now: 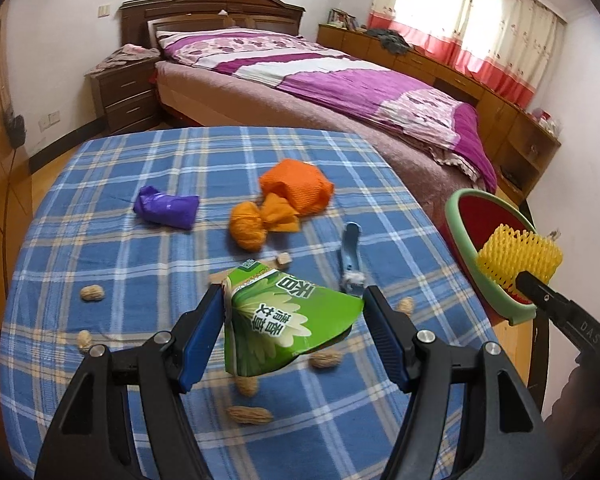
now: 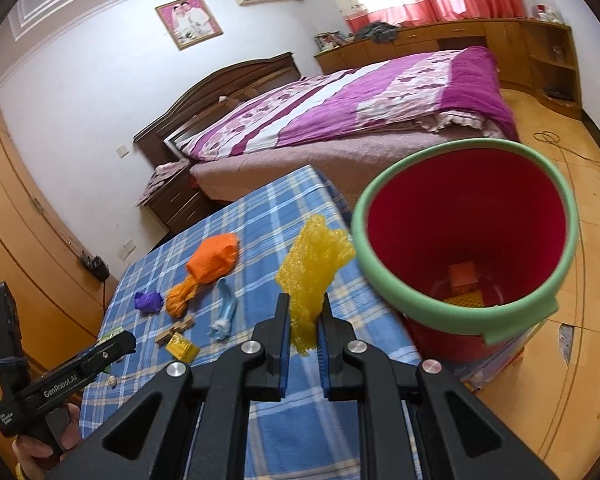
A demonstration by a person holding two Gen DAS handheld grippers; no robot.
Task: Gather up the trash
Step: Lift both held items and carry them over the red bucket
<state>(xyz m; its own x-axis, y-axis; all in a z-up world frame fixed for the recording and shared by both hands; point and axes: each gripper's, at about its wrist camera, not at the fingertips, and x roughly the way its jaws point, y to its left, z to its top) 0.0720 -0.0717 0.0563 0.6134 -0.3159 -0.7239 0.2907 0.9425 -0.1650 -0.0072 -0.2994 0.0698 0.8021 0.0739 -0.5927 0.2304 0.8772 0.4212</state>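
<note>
Left wrist view: your left gripper holds a crumpled green printed carton between its blue pads, jaws fairly wide, both pads pressed on the carton's sides. The carton hangs above the blue plaid tablecloth.

On the cloth beneath and around it:
- scattered tan peanut shells, several, near the carton
- a light blue plastic clip-like tool, just right of the carton
- a crumpled purple plastic wrapper, farther back on the left
- an orange foam fruit net with an orange mesh bundle touching its front
- small tan wooden blocks, just behind the carton

Right wrist view: your right gripper is clamped nearly closed on a yellow foam fruit net. The net stands up from the jaws, its lower end poking out below the pads. It is beside the rim of the red plastic bucket with a green rim, to the left of it and not yet inside.

The bucket stands off the table's right edge. At its bottom, an orange boxy item and a yellow net-like piece show; details are too dim to tell.

A small yellow packet lies on the cloth by the wooden blocks. Your left hand shows at the lower left, wrapped around the left gripper's handle.
</note>
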